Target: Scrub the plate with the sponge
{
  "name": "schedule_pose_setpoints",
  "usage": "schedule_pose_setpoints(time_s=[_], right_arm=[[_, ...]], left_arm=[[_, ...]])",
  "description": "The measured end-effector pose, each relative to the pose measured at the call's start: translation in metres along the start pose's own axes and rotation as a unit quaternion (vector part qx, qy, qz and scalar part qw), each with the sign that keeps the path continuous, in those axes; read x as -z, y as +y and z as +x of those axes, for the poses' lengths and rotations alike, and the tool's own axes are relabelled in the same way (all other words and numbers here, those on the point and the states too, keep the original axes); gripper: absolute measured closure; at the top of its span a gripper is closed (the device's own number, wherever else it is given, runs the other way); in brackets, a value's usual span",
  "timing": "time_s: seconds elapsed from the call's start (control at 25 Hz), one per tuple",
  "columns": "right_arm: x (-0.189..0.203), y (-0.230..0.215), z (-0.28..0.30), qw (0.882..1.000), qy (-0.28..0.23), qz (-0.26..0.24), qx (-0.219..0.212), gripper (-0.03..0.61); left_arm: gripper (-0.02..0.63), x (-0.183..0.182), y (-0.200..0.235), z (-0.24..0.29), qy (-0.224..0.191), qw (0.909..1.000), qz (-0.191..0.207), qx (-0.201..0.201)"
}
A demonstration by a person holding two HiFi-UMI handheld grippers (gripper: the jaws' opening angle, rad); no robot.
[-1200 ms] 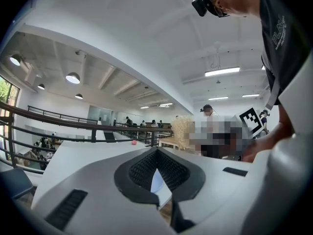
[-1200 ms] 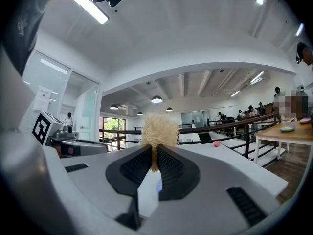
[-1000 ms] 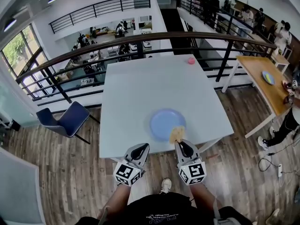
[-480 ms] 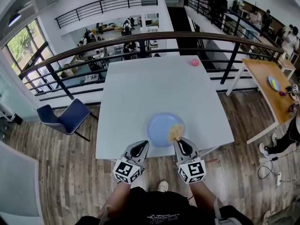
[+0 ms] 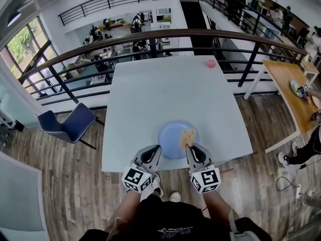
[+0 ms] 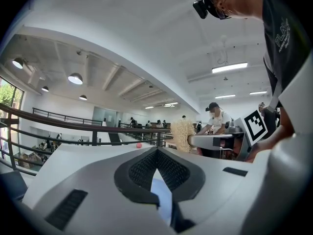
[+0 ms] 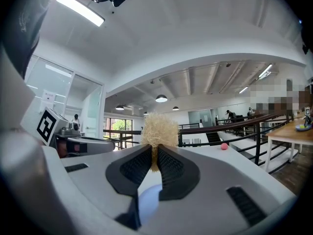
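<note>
A round blue plate (image 5: 173, 134) lies near the front edge of the white table (image 5: 150, 92). My right gripper (image 5: 191, 147) is shut on a straw-coloured fibrous sponge (image 5: 188, 137), which hangs over the plate's right part. In the right gripper view the sponge (image 7: 159, 129) sticks out past the pinched jaws of that gripper (image 7: 154, 150), with the plate (image 7: 149, 197) showing below. My left gripper (image 5: 154, 150) is shut and empty just left of the plate's near rim. From the left gripper (image 6: 156, 152) view, the sponge (image 6: 182, 135) appears to the right.
A small pink ball (image 5: 211, 63) rests at the table's far right corner. A dark railing (image 5: 150, 36) runs behind the table. A blue chair (image 5: 70, 124) stands at the left, a wooden table (image 5: 293, 102) at the right.
Both grippers have moved forward from the table's front edge toward the plate. The sponge now sits further in over the plate's right side.
</note>
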State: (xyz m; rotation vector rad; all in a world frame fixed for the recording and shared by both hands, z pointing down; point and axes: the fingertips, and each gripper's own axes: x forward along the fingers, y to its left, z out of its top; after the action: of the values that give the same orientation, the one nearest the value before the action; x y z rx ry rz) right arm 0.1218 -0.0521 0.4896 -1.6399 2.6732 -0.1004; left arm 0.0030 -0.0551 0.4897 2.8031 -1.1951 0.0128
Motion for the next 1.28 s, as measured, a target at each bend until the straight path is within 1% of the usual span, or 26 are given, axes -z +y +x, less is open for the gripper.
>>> schedule_pose_setpoints(time_s=[0.2,0.36,0.64,0.88,1.28], right_arm=[[-0.007,-0.01,0.026,1.0,-0.002,-0.004,0.008,0.534],[-0.011,-0.009,0.051,1.0,-0.001,-0.004,0.013,0.534],[-0.008,-0.012,0.084,1.0,0.006,-0.005,0.029,0.534],[-0.004,-0.016,0.117,0.999,0.017,-0.008,0.048,0.534],[0.001,-0.018,0.152,0.995,0.031,-0.01,0.091,0.534]], left_arm=[[0.612,-0.002,0.02,0.02,0.003,0.9999,0.003,0.009],[0.612,-0.01,0.043,0.029,0.0,0.9999,0.004,0.016],[0.612,-0.006,0.078,0.046,0.005,0.9995,-0.003,0.03],[0.612,-0.004,0.112,0.061,0.008,0.9989,-0.01,0.044],[0.612,0.004,0.155,0.08,0.016,0.9966,-0.021,0.078]])
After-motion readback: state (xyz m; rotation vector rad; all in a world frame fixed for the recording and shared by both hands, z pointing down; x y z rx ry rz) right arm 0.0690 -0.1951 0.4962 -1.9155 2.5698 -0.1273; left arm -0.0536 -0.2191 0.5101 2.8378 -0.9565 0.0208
